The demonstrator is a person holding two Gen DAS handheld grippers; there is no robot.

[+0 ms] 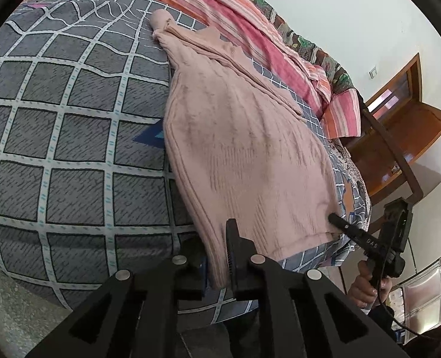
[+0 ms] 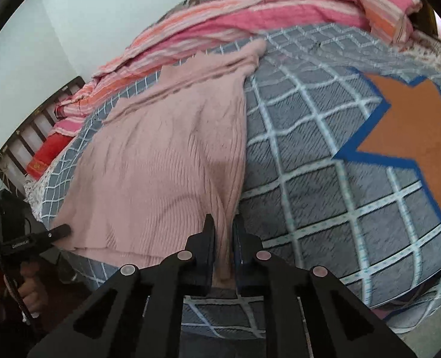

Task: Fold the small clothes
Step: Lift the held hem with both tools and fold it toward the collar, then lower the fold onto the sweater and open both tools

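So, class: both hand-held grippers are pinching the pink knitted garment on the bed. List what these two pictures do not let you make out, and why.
- Pink garment: its near hem corners are hidden behind the left hand-held gripper in the left wrist view and the right hand-held gripper in the right wrist view.
- Sleeves: bunched at the far end, so their layout is unclear.
- Orange star on the checked bedspread: cut off by the right wrist view's edge.
- Lettering on the other gripper: too small.

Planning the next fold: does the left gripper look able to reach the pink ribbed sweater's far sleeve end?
Probably not yet: the left gripper is shut on the pink ribbed sweater's near hem, and the sleeve end lies across the garment's whole length.
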